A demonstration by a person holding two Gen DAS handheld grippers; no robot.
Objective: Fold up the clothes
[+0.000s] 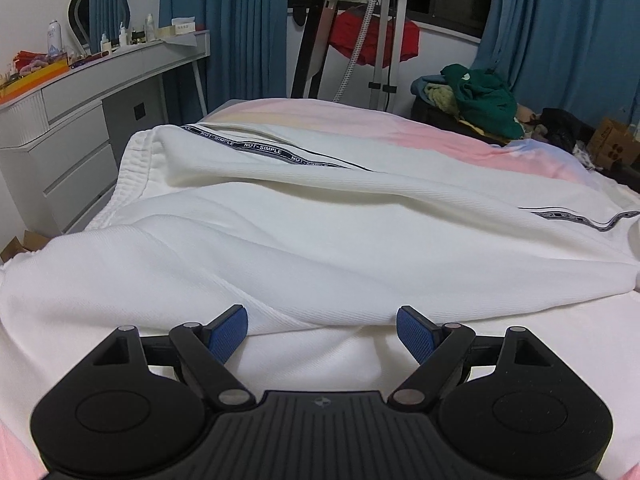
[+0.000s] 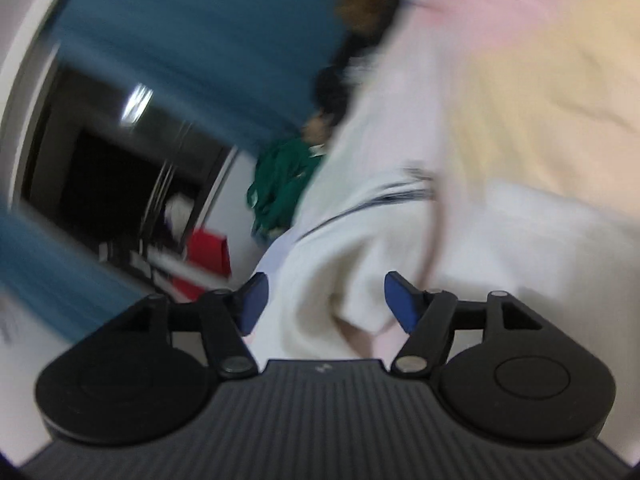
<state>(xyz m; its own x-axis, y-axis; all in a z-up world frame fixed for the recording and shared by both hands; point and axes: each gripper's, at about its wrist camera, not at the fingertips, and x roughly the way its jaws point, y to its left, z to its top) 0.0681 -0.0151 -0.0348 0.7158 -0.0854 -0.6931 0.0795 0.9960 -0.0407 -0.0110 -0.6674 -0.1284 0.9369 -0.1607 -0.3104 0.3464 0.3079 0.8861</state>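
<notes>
A pair of white trousers (image 1: 288, 224) with a black lettered side stripe lies spread across the bed, waistband at the left. My left gripper (image 1: 322, 330) is open, its blue pads low over the near fold of the cloth, holding nothing. In the right wrist view the picture is tilted and blurred; the white trousers (image 2: 360, 264) show as a bunched fold. My right gripper (image 2: 326, 300) is open with that fold just beyond and between its pads, not clamped.
The bed has a pink and yellow sheet (image 1: 360, 120). A grey dresser (image 1: 72, 120) with bottles stands at the left. A heap of green clothes (image 1: 476, 100) lies at the far right, and a metal rack (image 1: 380, 40) with red cloth before blue curtains.
</notes>
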